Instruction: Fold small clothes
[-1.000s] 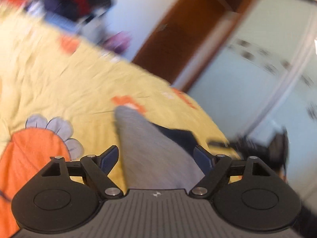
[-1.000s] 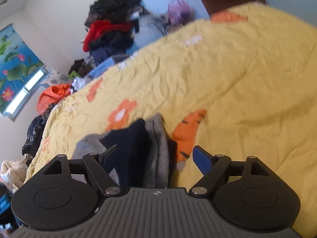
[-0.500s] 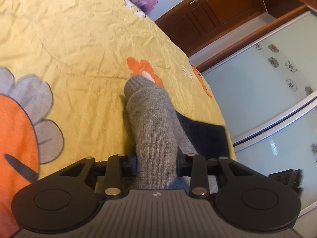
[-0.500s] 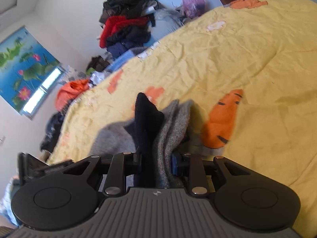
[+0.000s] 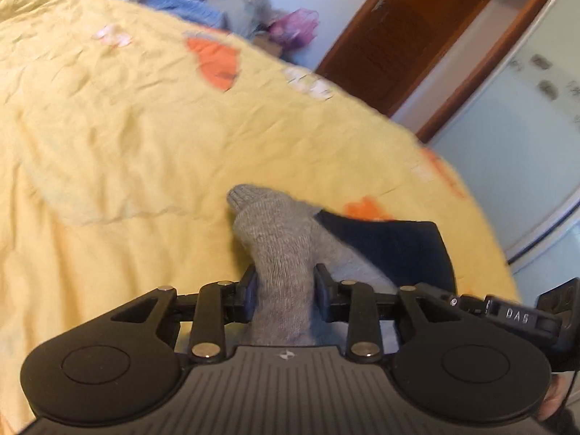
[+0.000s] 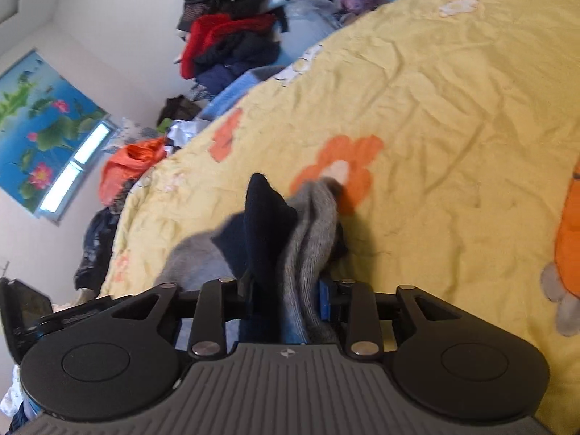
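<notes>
Left wrist: left gripper point(image 5: 284, 291) clamps grey sock point(image 5: 279, 232); yellow bedspread point(image 5: 127, 127) open ahead.

- Grey sock point(image 5: 279, 250): your left gripper point(image 5: 284, 290) covers its lower length; where it ends below the jaws, you cannot tell.
- Dark navy piece point(image 5: 395, 246): partly behind the grey sock and your gripper linkage; whether it is a cuff or a separate garment is unclear.
- Sock bundle point(image 6: 290, 232) in your right gripper point(image 6: 286, 297): layers overlap, so their number is uncertain.
- Clothes pile point(image 6: 232, 25): too jumbled to tell items apart.
- Bedspread point(image 5: 127, 127): motion-blurred in your left view, prints smeared.
- Wall picture point(image 6: 40, 119): cut off by the left edge.
- Other gripper point(image 5: 522, 315): only a fragment shows at the right edge.
</notes>
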Demonstrator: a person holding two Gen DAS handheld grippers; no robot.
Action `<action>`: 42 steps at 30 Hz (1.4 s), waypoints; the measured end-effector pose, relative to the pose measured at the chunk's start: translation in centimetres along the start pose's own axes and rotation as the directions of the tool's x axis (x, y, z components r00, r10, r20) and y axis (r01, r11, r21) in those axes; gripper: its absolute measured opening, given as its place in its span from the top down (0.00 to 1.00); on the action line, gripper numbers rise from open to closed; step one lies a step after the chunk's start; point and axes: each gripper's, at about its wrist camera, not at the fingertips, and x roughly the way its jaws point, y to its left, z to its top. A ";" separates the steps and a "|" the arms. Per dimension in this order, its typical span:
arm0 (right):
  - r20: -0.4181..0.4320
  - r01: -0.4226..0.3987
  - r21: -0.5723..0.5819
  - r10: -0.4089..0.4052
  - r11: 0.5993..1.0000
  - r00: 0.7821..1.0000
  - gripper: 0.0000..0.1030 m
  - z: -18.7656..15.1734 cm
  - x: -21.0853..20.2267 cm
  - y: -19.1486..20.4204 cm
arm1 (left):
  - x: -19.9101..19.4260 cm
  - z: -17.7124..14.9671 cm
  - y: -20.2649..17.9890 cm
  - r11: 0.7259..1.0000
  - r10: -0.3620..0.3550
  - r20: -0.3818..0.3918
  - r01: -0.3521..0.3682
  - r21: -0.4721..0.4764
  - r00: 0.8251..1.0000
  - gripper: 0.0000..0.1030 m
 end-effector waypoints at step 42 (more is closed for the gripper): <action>0.043 -0.096 -0.162 0.105 0.982 0.994 0.58 -7.9 -13.9 5.4 | -14.5 -13.5 -6.2 0.941 -0.018 0.266 -0.074 0.331 0.964 0.03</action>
